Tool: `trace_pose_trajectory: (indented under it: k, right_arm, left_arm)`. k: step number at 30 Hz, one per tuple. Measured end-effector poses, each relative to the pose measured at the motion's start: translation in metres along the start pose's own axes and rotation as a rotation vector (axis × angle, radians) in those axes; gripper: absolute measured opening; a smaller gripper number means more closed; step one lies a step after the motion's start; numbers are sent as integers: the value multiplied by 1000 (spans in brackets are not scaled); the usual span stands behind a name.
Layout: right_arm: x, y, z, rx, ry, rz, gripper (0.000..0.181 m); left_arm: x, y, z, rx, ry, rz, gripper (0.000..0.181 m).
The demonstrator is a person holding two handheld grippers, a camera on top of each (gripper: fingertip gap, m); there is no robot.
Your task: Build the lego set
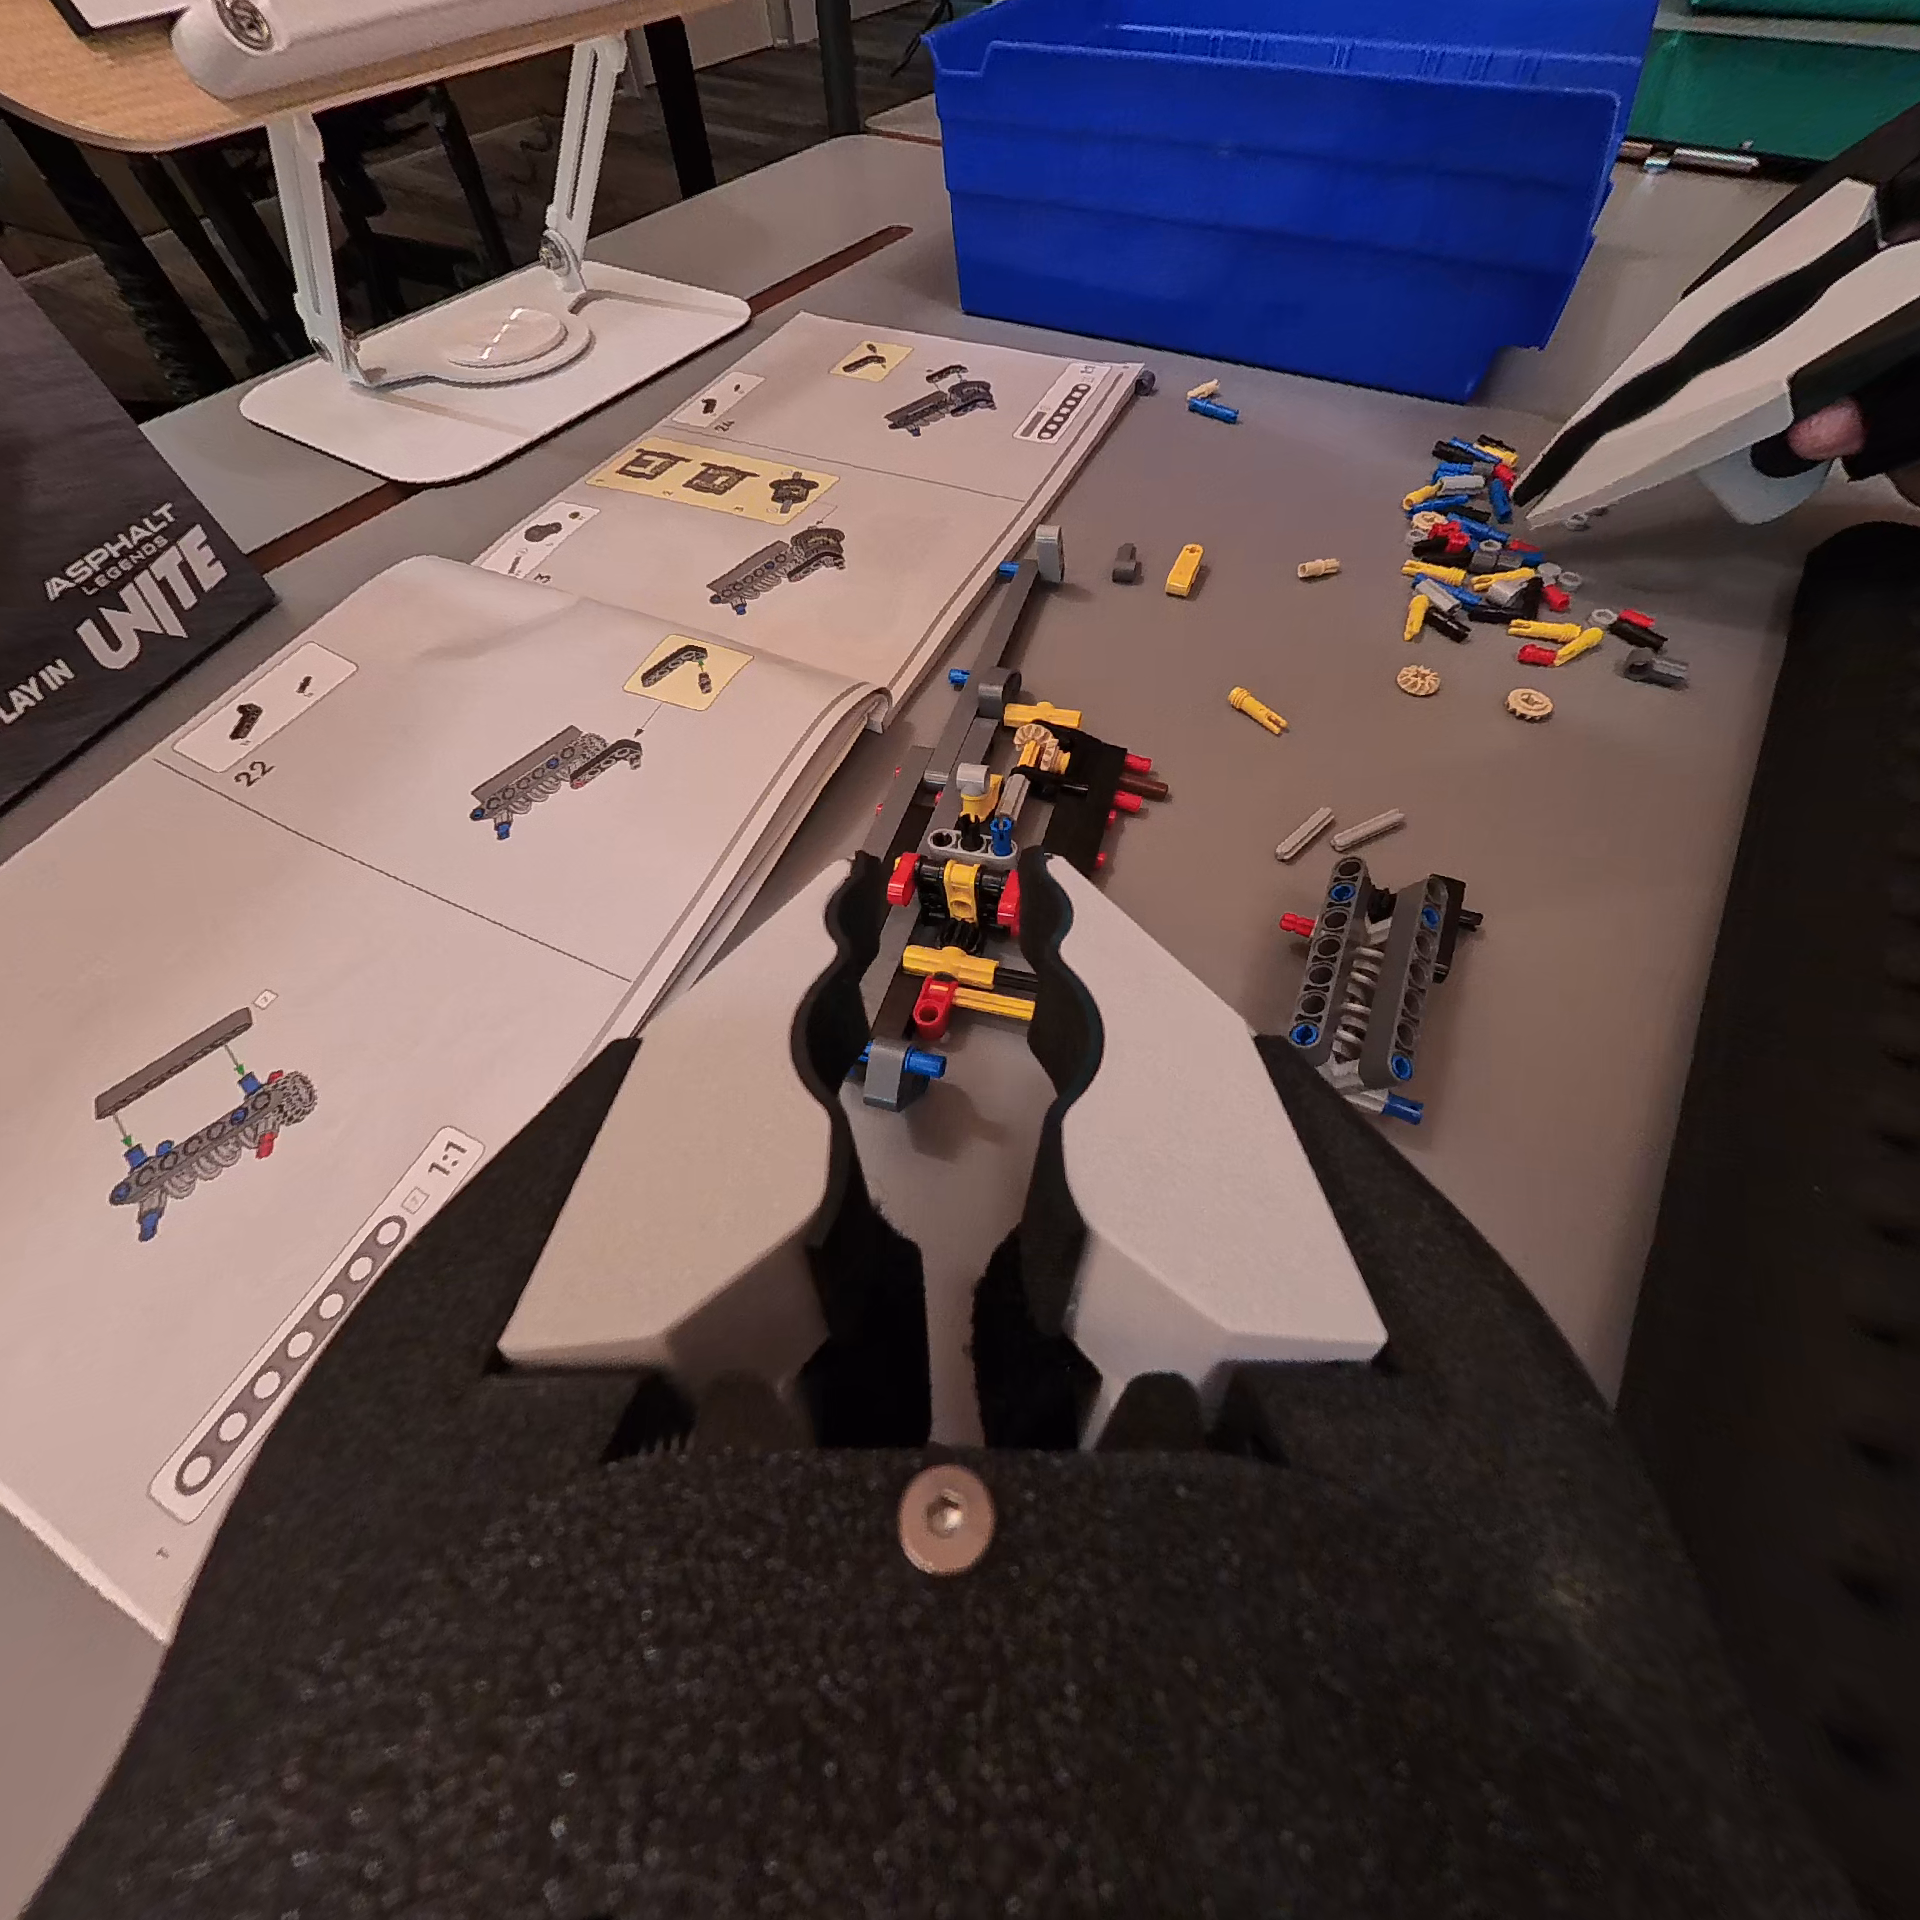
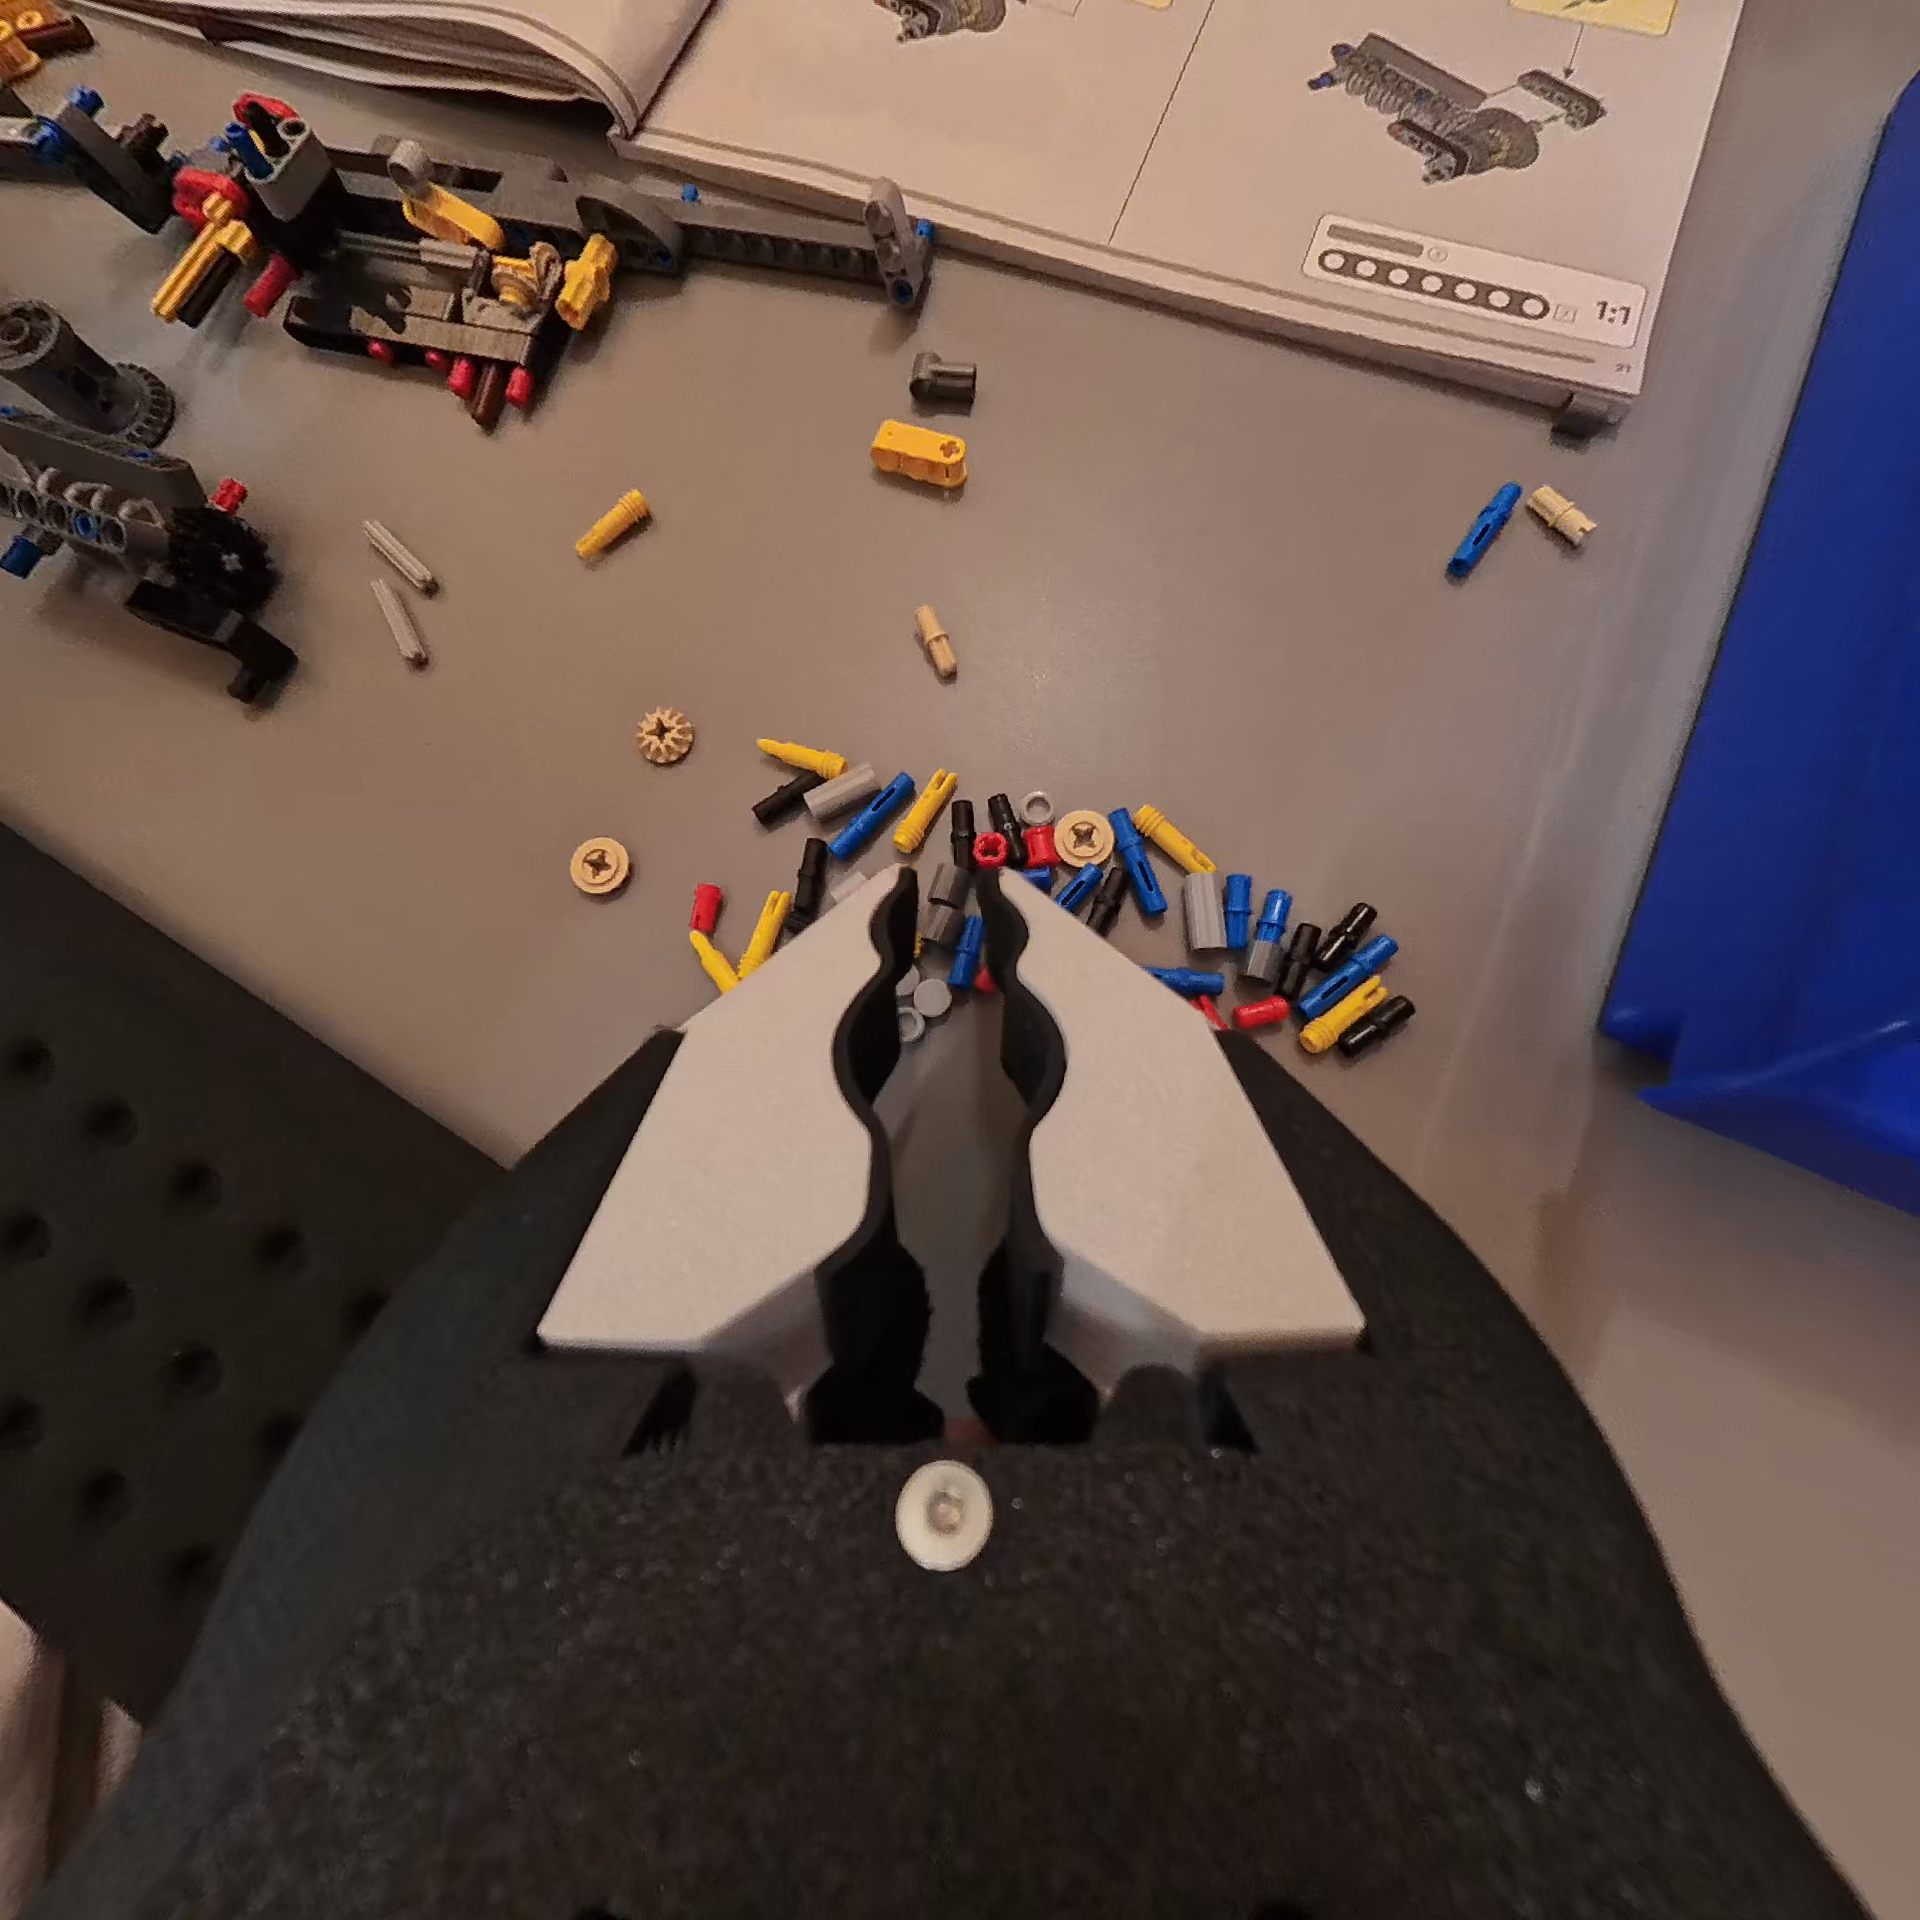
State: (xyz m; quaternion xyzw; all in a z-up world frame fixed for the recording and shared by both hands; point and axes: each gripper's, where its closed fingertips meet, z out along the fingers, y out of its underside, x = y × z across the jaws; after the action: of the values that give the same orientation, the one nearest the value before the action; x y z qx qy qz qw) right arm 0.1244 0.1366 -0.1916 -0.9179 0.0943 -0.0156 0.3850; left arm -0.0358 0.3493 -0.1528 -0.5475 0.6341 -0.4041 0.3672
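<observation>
Left claw [image 1: 951, 883] nearest the lens, fingers set on either side of the chassis [image 1: 961, 831], tips at its red and yellow midsection; looks clamped on it. Chassis is a long grey beam build with yellow, red and black parts, lying on the grey counter [image 1: 1195, 935] right along the edge of the open manual [image 1: 468, 779]. It shows again top left in the right wrist view [image 2: 447, 239].

Right claw [image 2: 951, 883] is down over the loose pin pile [image 2: 1143, 894], tips a narrow gap apart with grey and blue pins showing between them; can't tell whether it grips anything. From the left wrist view the same claw [image 1: 1538, 499] sits at the pile's far edge [image 1: 1496, 561].

Second subassembly [image 1: 1371, 977], grey beams with blue pins, lies right of the chassis, apart from it. Two tan gears [image 2: 665, 736] sit near the pile. Blue bin [image 1: 1268, 166] at the back, white stand [image 1: 499, 353] behind the manual.
</observation>
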Motion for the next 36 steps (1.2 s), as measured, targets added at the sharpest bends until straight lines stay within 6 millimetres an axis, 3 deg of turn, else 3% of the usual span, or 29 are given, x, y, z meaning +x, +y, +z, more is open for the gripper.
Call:
trace_pose_trajectory:
  k: [9,22,36]
  right_arm:
    - [6,-11,0,40,21,11,11]
    - [2,-11,2,39,6,13,11]
    - [-3,16,-16,-15,-9,-9,12]
  left_arm:
    - [0,1,1,-5,0,0,25]
    - [0,1,0,-5,1,0,25]
    - [4,-2,0,5,13,4,25]
